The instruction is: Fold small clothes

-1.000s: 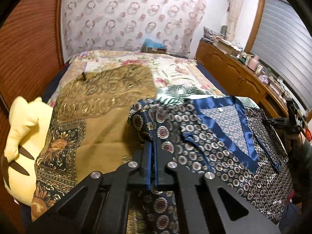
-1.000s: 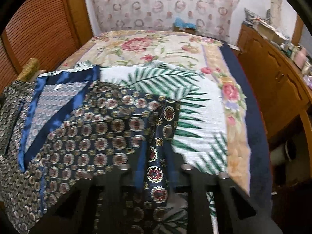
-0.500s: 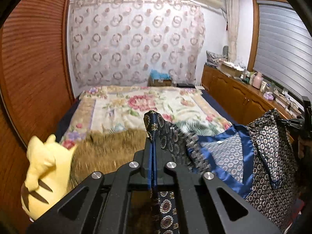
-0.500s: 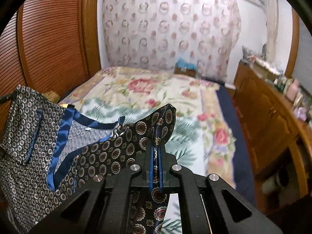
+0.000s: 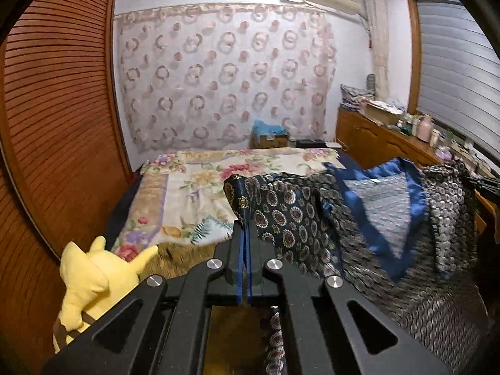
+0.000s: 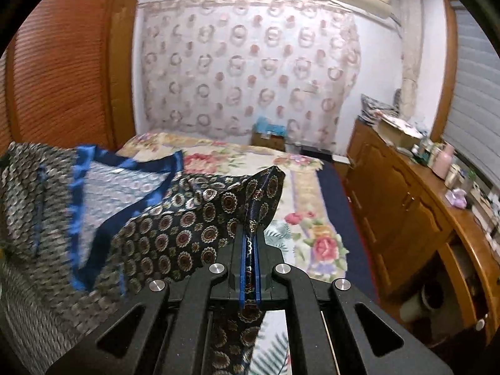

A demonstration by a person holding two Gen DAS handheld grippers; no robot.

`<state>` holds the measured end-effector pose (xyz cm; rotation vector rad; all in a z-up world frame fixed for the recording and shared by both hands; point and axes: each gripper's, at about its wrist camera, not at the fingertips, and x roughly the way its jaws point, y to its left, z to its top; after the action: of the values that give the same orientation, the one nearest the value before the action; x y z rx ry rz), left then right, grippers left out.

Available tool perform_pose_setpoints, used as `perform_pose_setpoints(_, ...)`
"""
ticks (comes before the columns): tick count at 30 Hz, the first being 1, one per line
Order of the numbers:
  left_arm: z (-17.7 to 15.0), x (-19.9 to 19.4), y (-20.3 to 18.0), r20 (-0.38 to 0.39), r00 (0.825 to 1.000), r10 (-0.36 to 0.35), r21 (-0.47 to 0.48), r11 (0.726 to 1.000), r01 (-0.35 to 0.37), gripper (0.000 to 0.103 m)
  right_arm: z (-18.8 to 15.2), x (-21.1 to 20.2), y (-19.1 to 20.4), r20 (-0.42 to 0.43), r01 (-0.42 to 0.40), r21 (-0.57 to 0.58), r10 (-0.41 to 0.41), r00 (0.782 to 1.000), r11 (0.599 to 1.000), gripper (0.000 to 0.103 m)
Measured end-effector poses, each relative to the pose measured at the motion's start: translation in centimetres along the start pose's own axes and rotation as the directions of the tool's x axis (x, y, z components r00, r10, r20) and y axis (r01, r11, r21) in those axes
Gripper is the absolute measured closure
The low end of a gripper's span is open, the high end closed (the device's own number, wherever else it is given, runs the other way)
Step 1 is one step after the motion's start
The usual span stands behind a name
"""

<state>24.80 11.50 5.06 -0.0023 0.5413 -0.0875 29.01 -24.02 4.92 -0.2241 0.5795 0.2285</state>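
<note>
The left gripper [image 5: 244, 237] pinches one corner of the patterned garment [image 5: 359, 218], a yellow plush toy [image 5: 93, 281] to its left. The right gripper [image 6: 249, 243] pinches the other corner [image 6: 262, 193], the cloth hanging between them above the bed [image 6: 312, 218].

My left hand-held gripper [image 5: 244, 234] hides the corner of the patterned garment [image 5: 290, 218] that it pinches; below its frame I can only see a strip of the cloth, cut off at the picture's bottom edge. In the right wrist view the garment [image 6: 175, 237] is smeared with blur along its left side, and its lower part runs out of the picture. My right hand-held gripper [image 6: 249, 240] covers the pinched fold the same way. The yellow plush toy [image 5: 90, 284] is partly behind the left gripper's frame, so I cannot see its lower body. The small items on the wooden sideboard [image 6: 406, 206] are too small and blurred to name.
</note>
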Motion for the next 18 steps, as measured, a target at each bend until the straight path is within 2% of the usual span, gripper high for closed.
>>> perform_pose_setpoints(4, -3.0, -2.7, -1.3, 0.006, 0.998, -0.055, 0.023, 0.998, 0.055, 0.102, -3.5, -3.0, 0.4, 0.004, -0.048, -0.048, 0.048, 0.999, 0.998, 0.100)
perform_pose_setpoints(9, -6.8, -6.6, -2.4, 0.019, 0.993, -0.120, 0.025, 0.993, 0.119, 0.102, -7.8, -8.2, -0.2, 0.026, -0.098, -0.043, 0.099, 0.995, 0.994, 0.099)
perform_pose_setpoints(18, -14.4, -11.4, -3.4, -0.014, 0.989, -0.150, 0.011, 0.989, 0.150, 0.102, -16.8, -14.9, -3.7, 0.030, -0.170, 0.053, 0.169, 0.985, 0.984, 0.099)
